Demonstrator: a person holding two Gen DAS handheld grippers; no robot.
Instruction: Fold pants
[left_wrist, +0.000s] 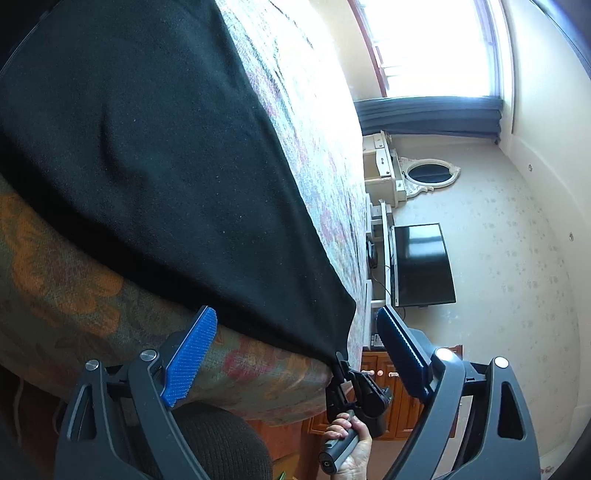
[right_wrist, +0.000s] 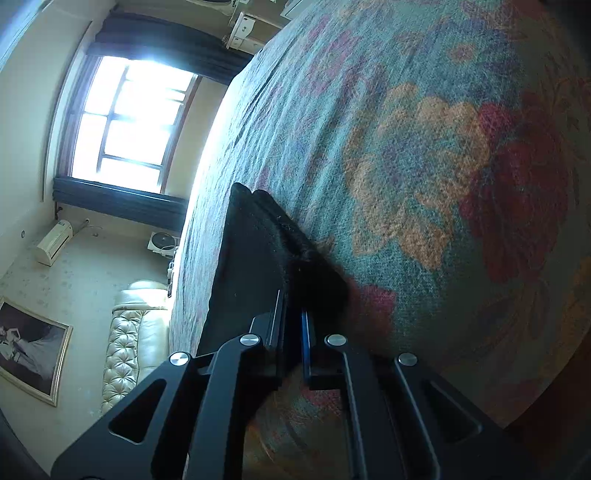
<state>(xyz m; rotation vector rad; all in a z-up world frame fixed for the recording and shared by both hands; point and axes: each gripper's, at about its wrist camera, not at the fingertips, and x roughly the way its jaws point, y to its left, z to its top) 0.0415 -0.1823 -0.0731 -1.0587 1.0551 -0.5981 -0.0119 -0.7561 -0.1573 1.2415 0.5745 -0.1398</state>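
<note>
Black pants (left_wrist: 155, 155) lie spread on the floral bed (right_wrist: 424, 166); one corner is pinched in the right gripper (right_wrist: 293, 325), while the left gripper (left_wrist: 295, 354) is held spread nearby, so a fold seems underway, and a second grasp is judged due next

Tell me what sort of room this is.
Probably a bedroom or bed-sitting room at home: the black pants lie on a floral bedspread, with a tufted cream sofa, a flat-screen TV and a curtained window.

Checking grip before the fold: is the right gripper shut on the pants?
Shut: the right gripper has its fingers closed on the black pants edge.
</note>
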